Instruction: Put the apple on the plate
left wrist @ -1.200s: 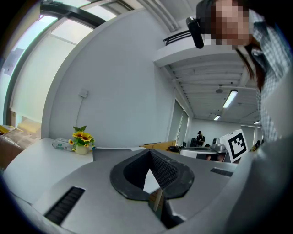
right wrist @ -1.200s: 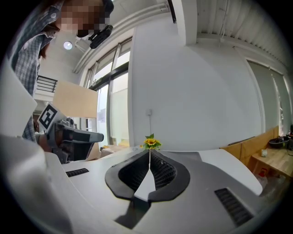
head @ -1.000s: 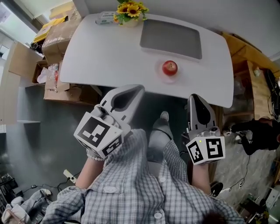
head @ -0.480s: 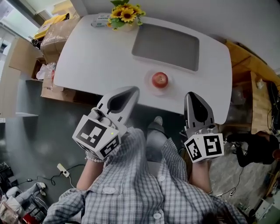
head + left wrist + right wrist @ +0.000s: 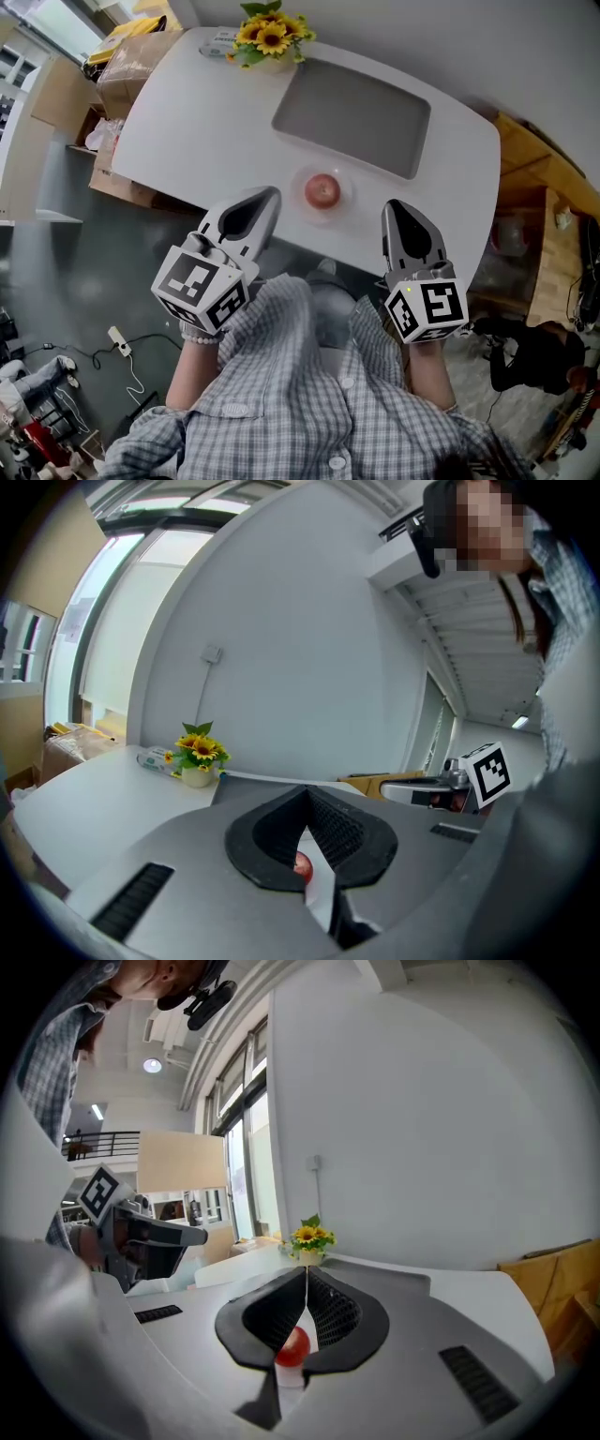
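On the plate [image 5: 344, 198] the apple [image 5: 322, 189] rests, while left hand-held gripper [image 5: 270, 194] and right hand-held gripper [image 5: 393, 205] hang closed, empty.

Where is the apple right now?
Head view, centre: the apple sits on the small plate by the near edge of the table, before the grey mat.

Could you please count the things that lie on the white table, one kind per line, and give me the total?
Apple: 1
Plate: 1
Grey mat: 1
Pot of sunflowers: 1
Small packet: 1
Total: 5
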The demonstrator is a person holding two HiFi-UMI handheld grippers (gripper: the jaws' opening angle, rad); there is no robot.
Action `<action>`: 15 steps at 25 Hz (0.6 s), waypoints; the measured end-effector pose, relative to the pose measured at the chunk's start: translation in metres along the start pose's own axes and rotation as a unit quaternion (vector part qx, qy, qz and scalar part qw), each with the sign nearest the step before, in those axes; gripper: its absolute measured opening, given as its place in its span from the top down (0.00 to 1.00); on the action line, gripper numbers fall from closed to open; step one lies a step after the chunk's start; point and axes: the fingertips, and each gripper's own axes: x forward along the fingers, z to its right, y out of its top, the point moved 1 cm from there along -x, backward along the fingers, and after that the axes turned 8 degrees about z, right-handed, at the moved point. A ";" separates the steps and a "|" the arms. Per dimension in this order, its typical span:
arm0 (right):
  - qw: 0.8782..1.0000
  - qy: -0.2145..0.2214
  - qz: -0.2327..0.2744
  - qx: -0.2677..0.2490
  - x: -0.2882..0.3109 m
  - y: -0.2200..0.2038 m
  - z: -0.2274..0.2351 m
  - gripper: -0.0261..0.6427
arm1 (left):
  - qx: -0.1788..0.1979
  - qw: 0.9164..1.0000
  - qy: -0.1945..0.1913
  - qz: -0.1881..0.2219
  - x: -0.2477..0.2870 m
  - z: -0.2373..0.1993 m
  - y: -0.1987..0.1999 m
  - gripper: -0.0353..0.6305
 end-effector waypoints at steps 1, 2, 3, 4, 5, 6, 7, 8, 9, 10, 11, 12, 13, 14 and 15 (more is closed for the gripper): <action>1.000 0.005 -0.004 0.001 0.002 -0.002 0.004 0.93 | 0.001 1.000 0.009 -0.002 0.003 -0.001 -0.001 0.93; 1.000 0.008 -0.007 0.004 0.004 -0.005 0.009 0.93 | 0.001 1.000 0.016 -0.004 0.006 -0.003 -0.003 0.93; 1.000 0.011 -0.011 0.007 0.007 -0.007 0.013 0.93 | 0.000 1.000 0.023 -0.006 0.008 -0.005 -0.005 0.93; 1.000 0.015 -0.013 0.011 0.010 -0.009 0.016 0.93 | -0.001 1.000 0.030 -0.009 0.011 -0.007 -0.007 0.93; 1.000 0.020 -0.016 0.015 0.012 -0.011 0.019 0.93 | -0.003 0.999 0.036 -0.013 0.013 -0.008 -0.009 0.93; 0.999 0.024 -0.017 0.019 0.015 -0.011 0.023 0.93 | -0.003 0.999 0.041 -0.017 0.017 -0.009 -0.011 0.93; 0.999 0.027 -0.017 0.023 0.017 -0.012 0.026 0.93 | -0.002 0.999 0.043 -0.021 0.021 -0.010 -0.013 0.93; 0.999 0.028 -0.017 0.025 0.018 -0.012 0.030 0.93 | 0.001 0.999 0.045 -0.027 0.025 -0.011 -0.015 0.93; 0.999 0.028 -0.018 0.026 0.019 -0.013 0.033 0.93 | 0.004 0.998 0.046 -0.032 0.028 -0.011 -0.017 0.93; 0.999 0.028 -0.020 0.027 0.019 -0.014 0.036 0.93 | 0.005 0.998 0.048 -0.037 0.030 -0.011 -0.019 0.93; 0.999 0.030 -0.022 0.028 0.020 -0.017 0.038 0.93 | 0.006 0.998 0.051 -0.041 0.032 -0.012 -0.022 0.93; 0.999 0.034 -0.026 0.028 0.020 -0.019 0.039 0.93 | 0.006 0.997 0.056 -0.045 0.033 -0.014 -0.024 0.93; 0.998 0.038 -0.031 0.027 0.021 -0.022 0.040 0.93 | 0.006 0.997 0.063 -0.050 0.034 -0.015 -0.026 0.93; 0.998 0.043 -0.038 0.027 0.022 -0.026 0.041 0.93 | 0.006 0.996 0.071 -0.055 0.034 -0.017 -0.028 0.93; 0.997 0.049 -0.045 0.025 0.022 -0.028 0.041 0.93 | 0.004 0.995 0.079 -0.060 0.035 -0.019 -0.031 0.93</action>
